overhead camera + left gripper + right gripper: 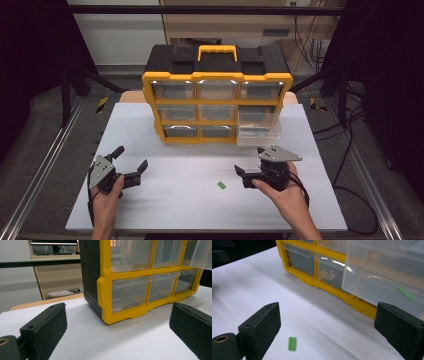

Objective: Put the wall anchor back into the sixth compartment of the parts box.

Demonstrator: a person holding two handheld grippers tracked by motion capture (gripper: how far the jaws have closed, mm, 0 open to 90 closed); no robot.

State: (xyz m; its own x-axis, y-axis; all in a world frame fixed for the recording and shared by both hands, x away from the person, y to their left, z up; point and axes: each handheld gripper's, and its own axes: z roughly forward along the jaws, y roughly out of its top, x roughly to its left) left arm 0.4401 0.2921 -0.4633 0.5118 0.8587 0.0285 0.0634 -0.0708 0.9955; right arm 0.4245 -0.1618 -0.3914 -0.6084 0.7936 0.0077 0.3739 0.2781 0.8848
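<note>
Green, a small flat plastic piece [222, 185] lies on the white table [165, 200] between the empty, spread left gripper [129, 163] and right gripper [247, 173]; pinching so thin a piece, its jaws might slip off.

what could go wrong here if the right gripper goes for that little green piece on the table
The green piece is small and lies flat on the white table, so the wide-open right gripper may skid over it or flick it away. The pulled-out clear drawer juts from the yellow organizer just ahead of that gripper; a forward reach could knock it. The drawer seems to hold another green piece, which a bump might spill.
</note>
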